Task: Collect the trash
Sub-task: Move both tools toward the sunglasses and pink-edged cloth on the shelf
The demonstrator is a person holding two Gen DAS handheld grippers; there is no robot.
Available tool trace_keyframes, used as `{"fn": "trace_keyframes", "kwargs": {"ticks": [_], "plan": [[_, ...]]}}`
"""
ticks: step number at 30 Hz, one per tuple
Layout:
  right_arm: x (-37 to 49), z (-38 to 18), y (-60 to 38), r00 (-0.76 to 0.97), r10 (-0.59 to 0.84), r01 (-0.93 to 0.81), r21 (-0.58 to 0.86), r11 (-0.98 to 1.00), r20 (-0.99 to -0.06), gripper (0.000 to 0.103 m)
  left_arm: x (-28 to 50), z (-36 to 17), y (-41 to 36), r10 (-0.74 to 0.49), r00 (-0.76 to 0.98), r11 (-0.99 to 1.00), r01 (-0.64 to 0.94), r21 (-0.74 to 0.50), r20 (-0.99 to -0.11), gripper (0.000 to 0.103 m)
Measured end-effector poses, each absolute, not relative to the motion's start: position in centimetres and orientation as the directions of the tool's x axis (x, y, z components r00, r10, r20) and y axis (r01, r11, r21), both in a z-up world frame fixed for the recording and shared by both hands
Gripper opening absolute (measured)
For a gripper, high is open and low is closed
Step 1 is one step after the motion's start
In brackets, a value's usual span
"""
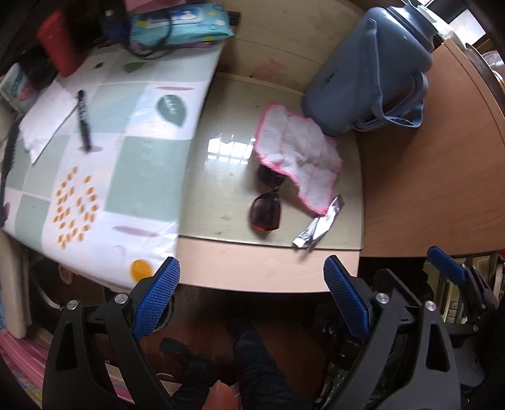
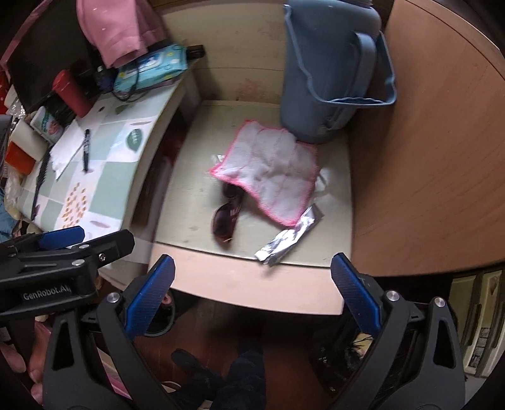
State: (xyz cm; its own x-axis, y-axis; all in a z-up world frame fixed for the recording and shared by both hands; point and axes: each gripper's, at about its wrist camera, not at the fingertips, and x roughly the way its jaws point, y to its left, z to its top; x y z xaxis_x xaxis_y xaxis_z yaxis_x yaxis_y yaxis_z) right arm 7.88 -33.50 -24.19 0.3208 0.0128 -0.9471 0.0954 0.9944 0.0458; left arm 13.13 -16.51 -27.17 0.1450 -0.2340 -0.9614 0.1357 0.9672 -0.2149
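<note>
A crumpled silver foil wrapper lies near the front edge of a small glass-topped table; it also shows in the right wrist view. Its far end touches a white cloth with pink trim, also seen in the right wrist view. Dark sunglasses lie partly under the cloth, as the right wrist view also shows. My left gripper is open and empty, in front of the table edge. My right gripper is open and empty, just short of the wrapper.
A blue thermos jug stands at the back right of the table. A wooden tabletop lies to the right. To the left, a checkered cloth carries a black pen, paper, a red cup and a wipes pack.
</note>
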Motion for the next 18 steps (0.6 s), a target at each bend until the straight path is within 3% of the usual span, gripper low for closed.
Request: {"fn": "trace_keyframes", "kwargs": {"ticks": [18], "plan": [[10.4,-26.4,-39.0,0.3,0.014,0.138,0.058,0.989,-0.954,0.098,15.4,-29.9,-20.6,-0.161,0.108,0.976,0.166,-0.141,-0.981,0.09]]}}
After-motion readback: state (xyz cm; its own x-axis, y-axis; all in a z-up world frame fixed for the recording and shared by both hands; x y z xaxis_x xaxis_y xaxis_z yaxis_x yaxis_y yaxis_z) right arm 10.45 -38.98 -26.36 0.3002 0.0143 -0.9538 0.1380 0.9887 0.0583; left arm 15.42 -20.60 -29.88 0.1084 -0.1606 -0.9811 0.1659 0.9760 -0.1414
